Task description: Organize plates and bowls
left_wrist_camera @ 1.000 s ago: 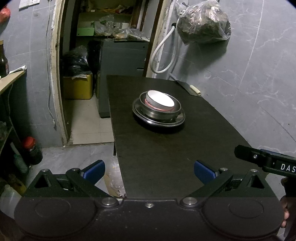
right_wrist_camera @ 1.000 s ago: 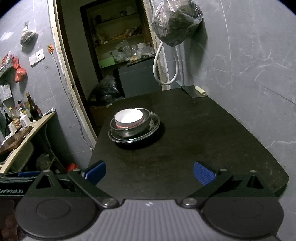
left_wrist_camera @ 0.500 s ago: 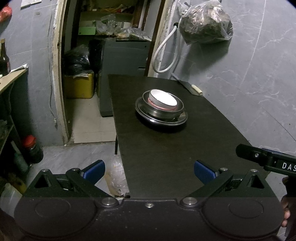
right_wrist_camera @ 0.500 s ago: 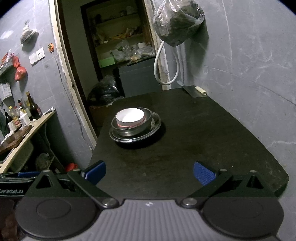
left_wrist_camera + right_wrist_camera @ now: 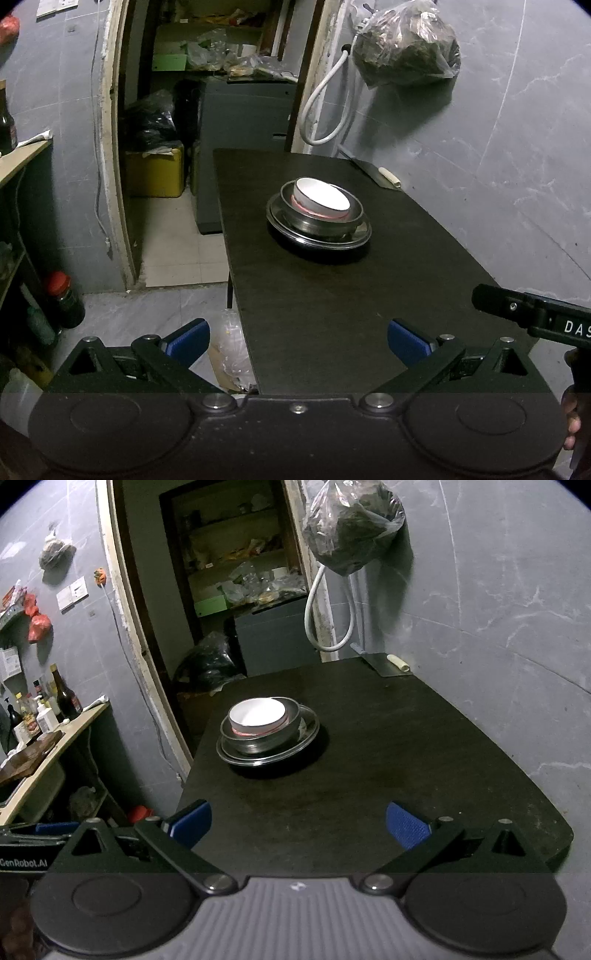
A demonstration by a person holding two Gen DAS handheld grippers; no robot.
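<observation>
Left wrist view: both hand-held grippers, left point(image 5: 297, 341) and right point(image 5: 297, 823), gape wide, empty. Mid-bench point(image 5: 332, 332), a white bowl point(image 5: 321, 197) nests in a steel bowl point(image 5: 321, 223) on a plate point(image 5: 354, 240); likely stiff, slippery, rim-grasped.

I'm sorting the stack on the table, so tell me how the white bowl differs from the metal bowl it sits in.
The white bowl is matte white with a pink band near its base; the metal bowl is shiny steel. The white bowl is narrower and nests inside the wider metal bowl. The white bowl tops the stack, while the metal bowl rests on a metal plate. Both are round, upright and look empty.
</observation>
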